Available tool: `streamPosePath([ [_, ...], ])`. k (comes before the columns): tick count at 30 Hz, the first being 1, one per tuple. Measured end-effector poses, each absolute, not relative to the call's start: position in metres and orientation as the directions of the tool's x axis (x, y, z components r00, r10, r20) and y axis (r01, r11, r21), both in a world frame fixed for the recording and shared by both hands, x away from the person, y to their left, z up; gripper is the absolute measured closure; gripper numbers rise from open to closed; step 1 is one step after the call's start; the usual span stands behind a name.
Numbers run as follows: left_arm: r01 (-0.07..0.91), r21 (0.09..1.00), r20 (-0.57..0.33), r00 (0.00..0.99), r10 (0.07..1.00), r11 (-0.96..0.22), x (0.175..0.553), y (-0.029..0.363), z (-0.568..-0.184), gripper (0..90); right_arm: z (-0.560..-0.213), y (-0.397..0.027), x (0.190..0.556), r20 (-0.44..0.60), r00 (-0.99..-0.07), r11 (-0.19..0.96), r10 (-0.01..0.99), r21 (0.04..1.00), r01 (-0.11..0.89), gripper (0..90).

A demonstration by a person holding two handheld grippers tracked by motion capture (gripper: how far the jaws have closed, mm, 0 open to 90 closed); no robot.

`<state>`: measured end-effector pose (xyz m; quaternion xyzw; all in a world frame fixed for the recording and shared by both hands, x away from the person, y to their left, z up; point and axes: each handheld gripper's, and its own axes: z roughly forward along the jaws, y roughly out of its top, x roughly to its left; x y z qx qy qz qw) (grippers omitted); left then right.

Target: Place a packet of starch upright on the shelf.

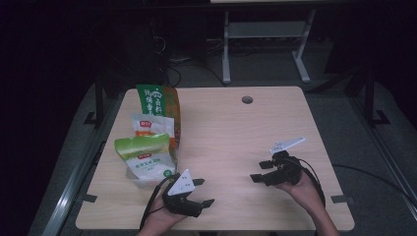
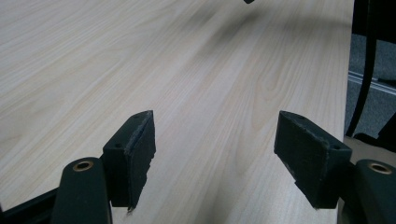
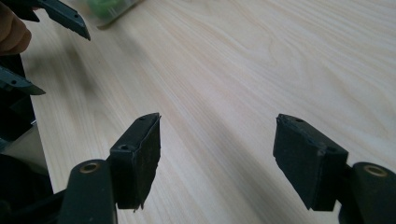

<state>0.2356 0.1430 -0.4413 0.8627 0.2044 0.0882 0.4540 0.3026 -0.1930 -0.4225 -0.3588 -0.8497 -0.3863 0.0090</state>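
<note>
**Both claws released above a bare stretch of worktop**

The left claw [image 1: 202, 191] hovers near the worktop's [image 1: 236, 132] near edge, jaws spread wide with nothing between them; in the left gripper view its pads [image 2: 135, 158] frame only pale wood grain. The right claw [image 1: 260, 172] sits toward the near right corner, likewise released and empty, pads [image 3: 140, 154] apart over bare wood. The nearest thing, a green-and-white snack bag [image 1: 145, 160], lies near the left edge, just beside the left claw and not touching it. Behind it, toward the far left corner, lie a white-and-orange bag [image 1: 152, 125] and a green-and-orange bag [image 1: 160, 98], overlapping in a row.
</note>
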Motion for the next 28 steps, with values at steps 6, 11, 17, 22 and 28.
streamPosePath([
  [6, 0.271, 0.821, -0.032, 0.901, 0.432, -0.503, 0.235, 0.143, -0.441, 29.0, -0.428, -0.198, 0.296, 0.3, -0.733, 0.436, 0.61, 0.646, 0.626, 31.4],
  [11, 0.27, 0.821, -0.031, 0.901, 0.432, -0.504, 0.235, 0.143, -0.441, 28.9, -0.428, -0.201, 0.289, 0.288, -0.732, 0.434, 0.618, 0.651, 0.623, 31.4],
  [17, 0.272, 0.818, -0.033, 0.902, 0.43, -0.507, 0.234, 0.142, -0.442, 28.9, -0.429, -0.207, 0.28, 0.286, -0.725, 0.42, 0.627, 0.66, 0.623, 31.3],
  [22, 0.272, 0.819, -0.034, 0.902, 0.429, -0.506, 0.235, 0.142, -0.442, 28.9, -0.433, -0.21, 0.272, 0.284, -0.72, 0.414, 0.633, 0.661, 0.625, 31.1],
  [28, 0.274, 0.817, -0.038, 0.904, 0.427, -0.507, 0.235, 0.141, -0.443, 28.9, -0.441, -0.213, 0.262, 0.307, -0.704, 0.37, 0.641, 0.68, 0.633, 30.9],
])
